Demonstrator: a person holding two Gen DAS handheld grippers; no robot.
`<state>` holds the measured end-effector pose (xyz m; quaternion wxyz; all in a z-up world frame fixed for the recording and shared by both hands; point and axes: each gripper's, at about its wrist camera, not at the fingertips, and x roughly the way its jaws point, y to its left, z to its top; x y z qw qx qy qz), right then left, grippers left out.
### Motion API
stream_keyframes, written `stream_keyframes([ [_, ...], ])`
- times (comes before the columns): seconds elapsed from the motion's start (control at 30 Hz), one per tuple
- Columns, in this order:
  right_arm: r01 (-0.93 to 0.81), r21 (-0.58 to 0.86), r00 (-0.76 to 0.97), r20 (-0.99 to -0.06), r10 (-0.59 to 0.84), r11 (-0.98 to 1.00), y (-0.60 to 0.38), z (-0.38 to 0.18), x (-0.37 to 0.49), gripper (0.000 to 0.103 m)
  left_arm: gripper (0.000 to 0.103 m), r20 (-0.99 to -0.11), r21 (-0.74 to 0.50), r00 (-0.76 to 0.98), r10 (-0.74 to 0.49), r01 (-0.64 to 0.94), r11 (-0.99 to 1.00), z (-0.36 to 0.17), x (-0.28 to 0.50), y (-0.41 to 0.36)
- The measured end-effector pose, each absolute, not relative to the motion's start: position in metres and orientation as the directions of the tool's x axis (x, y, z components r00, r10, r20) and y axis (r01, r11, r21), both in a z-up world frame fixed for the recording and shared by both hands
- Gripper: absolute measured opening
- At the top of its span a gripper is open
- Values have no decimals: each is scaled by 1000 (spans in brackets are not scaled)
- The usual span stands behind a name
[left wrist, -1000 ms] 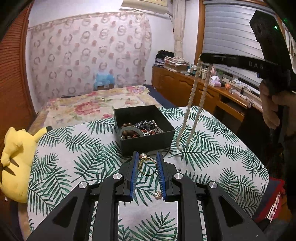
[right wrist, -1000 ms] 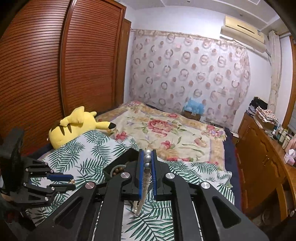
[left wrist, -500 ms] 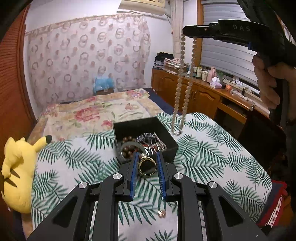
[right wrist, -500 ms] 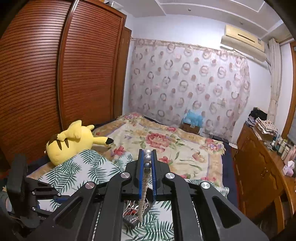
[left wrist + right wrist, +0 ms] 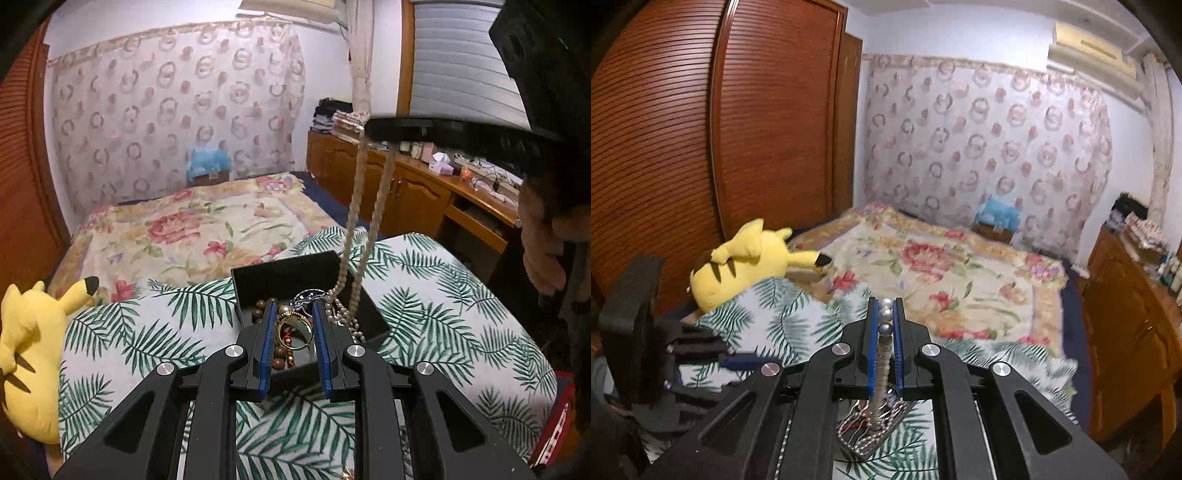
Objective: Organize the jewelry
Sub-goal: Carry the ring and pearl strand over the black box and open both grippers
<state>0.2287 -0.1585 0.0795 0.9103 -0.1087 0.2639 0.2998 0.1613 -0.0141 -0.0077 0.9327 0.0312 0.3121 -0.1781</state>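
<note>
Nearest in the left wrist view, the left claw (image 5: 293,332) pinches a gold ring (image 5: 293,328) topped with a pearl between its ribbed blue pads, jaws narrowed to the ring's width. The ring hangs directly over the near half of the open black box (image 5: 306,280), so the coming release looks like a plain drop straight down.

The box is square and matte, its dark interior already holding brown wooden beads (image 5: 260,306) and silvery chains (image 5: 308,295). It sits on the palm-leaf cloth of the bench (image 5: 443,295).

Above and to the right, the right claw (image 5: 885,317) is closed tight on a bead necklace (image 5: 354,240), grey pearls showing between its pads. The strand hangs in a long, near-vertical double loop, its lower end trailing into the box's right side beside the ring. The necklace seems partly fed in; lowering would coil the rest.

A yellow plush toy (image 5: 29,350) lies at the far left, and a floral bedspread (image 5: 207,229) stretches beyond.
</note>
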Motion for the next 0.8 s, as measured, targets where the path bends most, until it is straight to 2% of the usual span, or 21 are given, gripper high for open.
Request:
stream_keyframes([
  [0.3,-618,23,613,-611,501,785,-156,23,242,9,18,-642,-51,708,-295,345,937,-32,189,-20],
  [0.37,-613,30,612,-614,498,790,-159,16,243,17,18,-649,-51,702,-292,343,938,-36,193,-21],
  [0.4,-612,30,612,-614,498,790,-160,14,244,24,18,-653,-51,699,-292,343,938,-37,196,-21],
  [0.43,-611,30,613,-614,497,791,-162,12,244,25,18,-656,-52,697,-291,342,938,-39,198,-21],
  [0.8,-574,8,627,-639,446,819,-183,-16,246,25,18,-673,-45,683,-282,343,938,-45,222,-24],
])
